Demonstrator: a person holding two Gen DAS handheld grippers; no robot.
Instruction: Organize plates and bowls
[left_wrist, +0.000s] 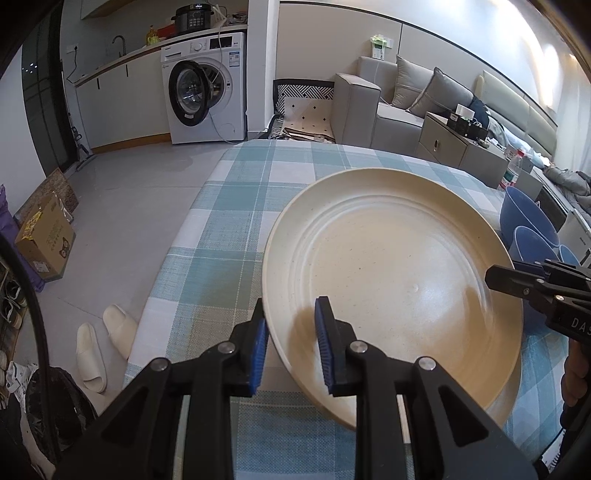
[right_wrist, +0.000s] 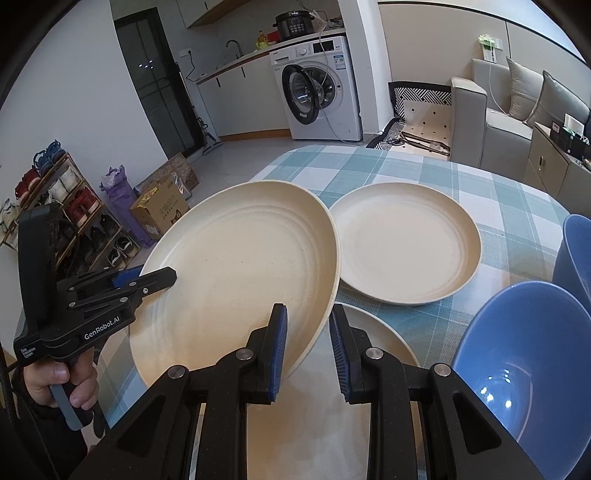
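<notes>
A cream plate (left_wrist: 391, 266) is held tilted above the checked table, with both grippers at its rim. My left gripper (left_wrist: 291, 347) has its jaws on either side of the near-left rim. My right gripper (right_wrist: 308, 345) straddles the opposite rim of the same plate (right_wrist: 240, 273); a gap shows beside its right pad. A second cream plate (right_wrist: 406, 247) lies flat on the table beyond. A third cream plate (right_wrist: 376, 343) lies under the right gripper. Blue bowls (right_wrist: 524, 354) stand at the right.
The table wears a blue-green checked cloth (left_wrist: 236, 229). More blue bowls (left_wrist: 528, 218) sit at its right edge. A cardboard box (left_wrist: 44, 236), slippers (left_wrist: 107, 339) and a shoe rack (right_wrist: 62, 206) are on the floor to the left. A washing machine (left_wrist: 207, 88) and sofa (left_wrist: 399, 96) stand behind.
</notes>
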